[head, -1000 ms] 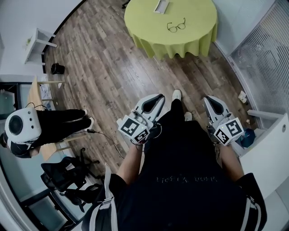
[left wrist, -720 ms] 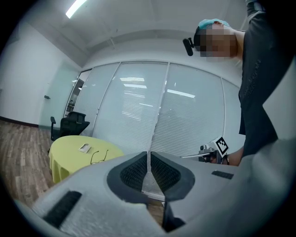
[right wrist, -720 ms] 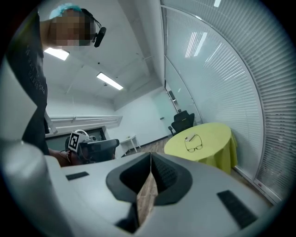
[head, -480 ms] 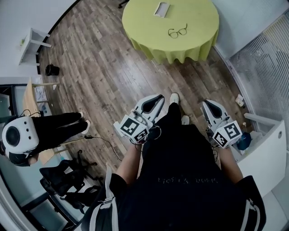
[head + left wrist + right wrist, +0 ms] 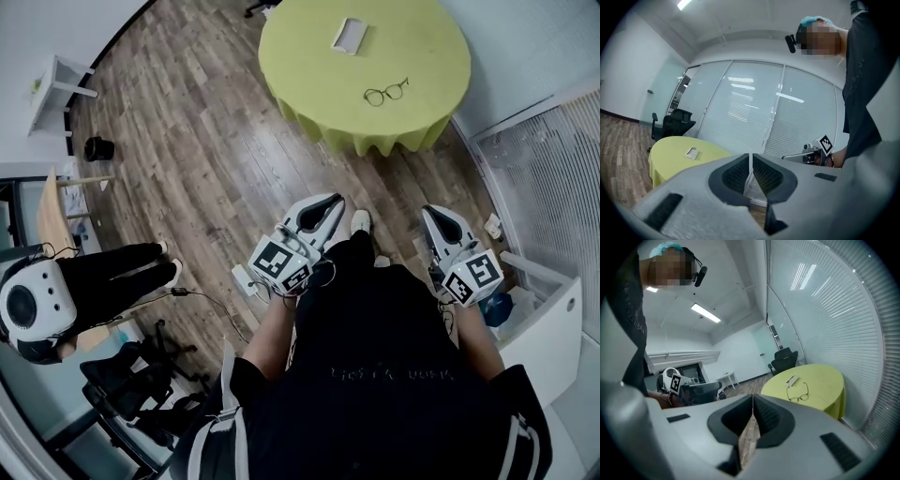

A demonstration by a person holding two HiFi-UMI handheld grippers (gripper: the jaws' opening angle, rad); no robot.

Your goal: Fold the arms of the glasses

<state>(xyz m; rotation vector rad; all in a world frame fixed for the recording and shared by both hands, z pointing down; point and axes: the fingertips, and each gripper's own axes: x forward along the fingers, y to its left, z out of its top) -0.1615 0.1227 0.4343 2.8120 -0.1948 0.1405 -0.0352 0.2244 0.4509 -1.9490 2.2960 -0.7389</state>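
Observation:
A pair of dark-framed glasses lies with its arms spread on a round table under a yellow-green cloth; the right gripper view also catches the glasses. Both grippers hang at the person's waist, well short of the table. My left gripper is shut, jaws pressed together with nothing between them. My right gripper is shut and empty too. In the left gripper view the table shows, but the glasses are hidden there.
A small white case lies on the table beyond the glasses. A second person in black stands at the left near black chairs. White cabinet at the right; wooden floor stretches toward the table.
The table and glasses have shifted right and slightly lower in the head view. Both grippers stay shut at waist height.

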